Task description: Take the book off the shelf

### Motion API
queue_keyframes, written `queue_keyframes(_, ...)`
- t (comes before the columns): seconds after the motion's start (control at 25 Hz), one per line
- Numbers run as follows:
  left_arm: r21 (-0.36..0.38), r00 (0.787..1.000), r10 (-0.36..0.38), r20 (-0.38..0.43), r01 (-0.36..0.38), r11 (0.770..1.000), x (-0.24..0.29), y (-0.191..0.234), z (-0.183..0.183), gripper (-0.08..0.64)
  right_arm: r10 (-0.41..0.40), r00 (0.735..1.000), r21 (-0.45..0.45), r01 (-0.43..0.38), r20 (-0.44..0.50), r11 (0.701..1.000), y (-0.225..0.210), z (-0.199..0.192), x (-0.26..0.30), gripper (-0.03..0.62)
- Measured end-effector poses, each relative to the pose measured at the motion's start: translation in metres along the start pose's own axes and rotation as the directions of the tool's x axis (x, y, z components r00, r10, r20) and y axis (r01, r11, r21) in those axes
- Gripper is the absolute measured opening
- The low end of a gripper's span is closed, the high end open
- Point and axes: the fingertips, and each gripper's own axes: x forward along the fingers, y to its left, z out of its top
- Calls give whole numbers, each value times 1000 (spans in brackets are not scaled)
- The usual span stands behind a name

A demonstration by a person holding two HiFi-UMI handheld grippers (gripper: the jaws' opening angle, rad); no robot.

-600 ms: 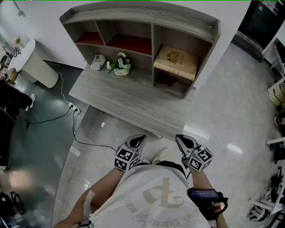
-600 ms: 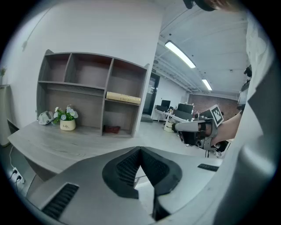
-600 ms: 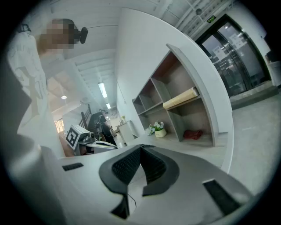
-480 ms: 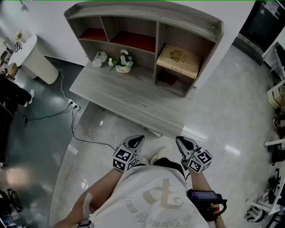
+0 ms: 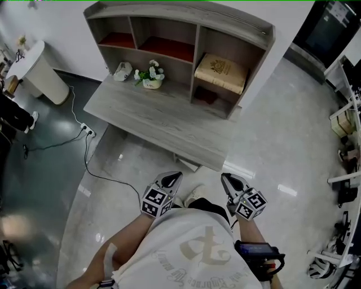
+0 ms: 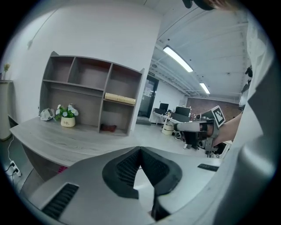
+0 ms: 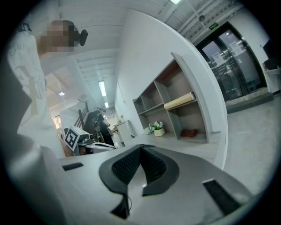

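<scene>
Tan book [image 5: 221, 72], grey wood-grain shelf [image 5: 237, 21], white flowers [image 5: 151, 69]

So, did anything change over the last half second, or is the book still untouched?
Nothing was taken hold of or let go. Only the head view drifted a little, so the shelf sits slightly differently in frame. The book still lies in the right compartment. The left gripper and right gripper stay shut and empty, held by the person's waist, short of the desk.
</scene>
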Motion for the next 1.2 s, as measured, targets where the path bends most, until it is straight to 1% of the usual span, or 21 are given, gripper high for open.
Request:
queue_keyframes(0.16, 6, 1000, -16, -1, 16, 1000, 1, -8, -1, 14, -17, 1000, 3, 17, 19, 1000, 0, 4, -6, 3)
queue_keyframes(0.4, 3, 1000, -27, -13, 27, 1000, 0, -14, -9, 14, -41, 999, 15, 41, 12, 999, -2, -4, -13, 3)
queue_keyframes(0.8, -16, 999, -21, -28, 20, 1000, -4, -5, -21, 14, -56, 998, 17, 57, -16, 998, 1, -12, -7, 4)
queue_keyframes(1.04, -2, 999, -29, -20, 29, 1000, -3, -4, -16, 14, -73, 997, 15, 73, -19, 997, -4, -9, -6, 4)
queue_keyframes(1.2, 1, 999, -28, -23, 29, 1000, -4, 1, -18, 14, -67, 998, 6, 67, -21, 998, -4, -7, 1, 4)
